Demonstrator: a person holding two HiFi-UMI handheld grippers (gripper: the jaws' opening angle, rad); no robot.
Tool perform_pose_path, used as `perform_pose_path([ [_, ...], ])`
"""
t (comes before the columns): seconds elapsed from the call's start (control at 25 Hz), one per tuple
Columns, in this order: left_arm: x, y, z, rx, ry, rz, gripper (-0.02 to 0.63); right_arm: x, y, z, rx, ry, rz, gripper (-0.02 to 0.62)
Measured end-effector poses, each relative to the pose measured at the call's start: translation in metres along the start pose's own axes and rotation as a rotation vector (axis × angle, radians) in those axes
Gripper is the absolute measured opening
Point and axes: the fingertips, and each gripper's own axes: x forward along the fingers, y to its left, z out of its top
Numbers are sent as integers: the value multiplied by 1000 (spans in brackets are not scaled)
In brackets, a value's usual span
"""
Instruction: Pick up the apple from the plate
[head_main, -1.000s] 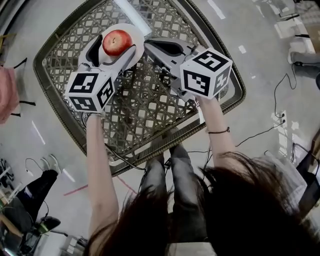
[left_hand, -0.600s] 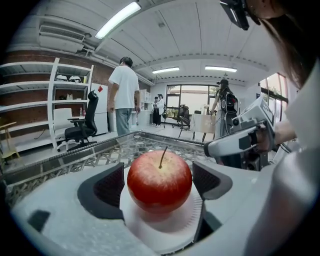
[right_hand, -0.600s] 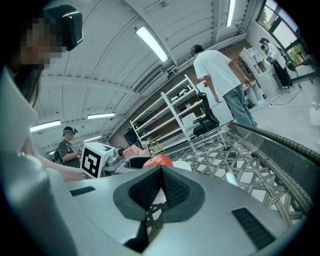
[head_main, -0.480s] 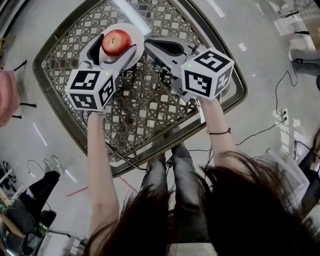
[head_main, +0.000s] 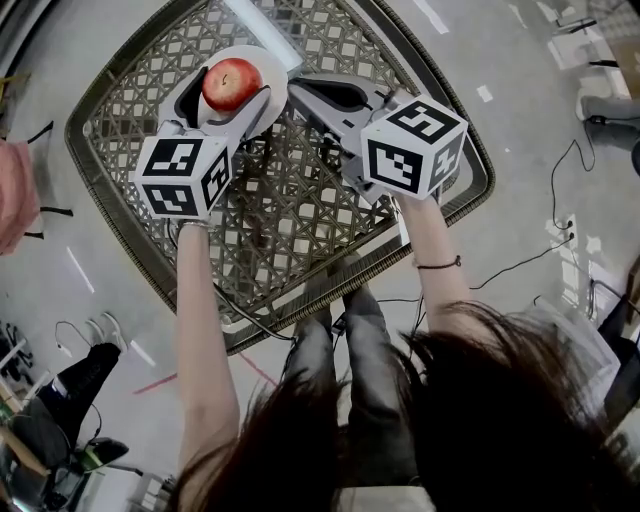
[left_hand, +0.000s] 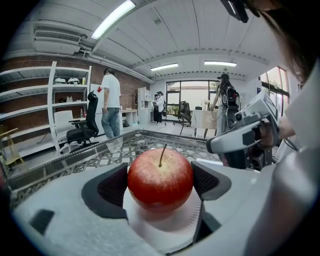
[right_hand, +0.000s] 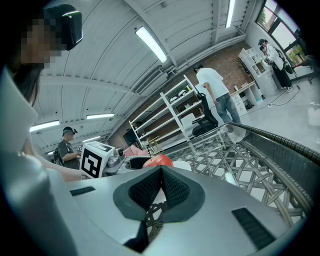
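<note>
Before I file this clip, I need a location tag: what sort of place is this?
Probably a shared lab or workshop-style office. White shelving stands against a brick wall, there is a black office chair, and strip lights run along the ceiling.

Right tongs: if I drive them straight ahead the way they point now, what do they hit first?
Most likely the near rim of the plate, with the apple just behind it. The right tongs point at both, though their height is unclear.
</note>
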Motion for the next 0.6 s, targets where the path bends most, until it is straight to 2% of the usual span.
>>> perform_pose_path([
  [0.6, -4, 2, 7, -30, -26, 0, 407, 2, 3, 7, -11, 0, 6, 9],
])
